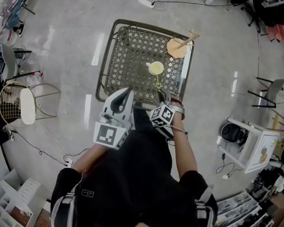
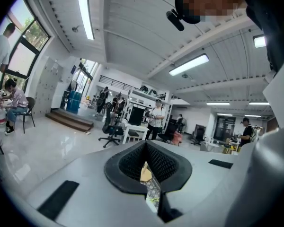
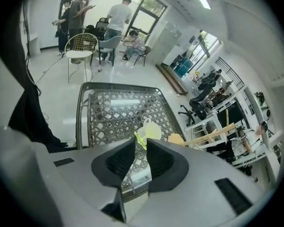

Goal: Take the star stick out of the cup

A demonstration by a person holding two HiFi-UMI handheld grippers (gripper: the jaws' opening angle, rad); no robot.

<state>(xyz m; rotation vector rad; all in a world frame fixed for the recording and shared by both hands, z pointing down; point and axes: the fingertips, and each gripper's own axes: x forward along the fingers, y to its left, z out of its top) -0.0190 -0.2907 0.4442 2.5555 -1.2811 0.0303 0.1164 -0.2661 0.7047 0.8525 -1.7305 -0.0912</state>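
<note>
A pale yellow cup (image 1: 156,68) stands on the metal lattice table (image 1: 128,46), right of its middle. A thin yellow-green star stick (image 1: 158,82) runs from the cup toward my right gripper (image 1: 162,94) at the table's near edge. In the right gripper view the star stick (image 3: 139,140) lies between the tips of my right gripper (image 3: 141,141), which is shut on it, with the cup (image 3: 152,131) just beyond. My left gripper (image 1: 128,91) hovers at the near edge left of the right one. In its own view my left gripper (image 2: 146,143) is shut, holds nothing and looks out across the room.
A tan wooden piece with a stick handle (image 1: 178,48) lies at the table's far right corner. A gold wire chair (image 1: 19,103) stands to the left on the floor, a white cart (image 1: 253,145) to the right. Cables and a power strip (image 1: 146,3) lie on the floor. People (image 3: 118,13) are far behind the table.
</note>
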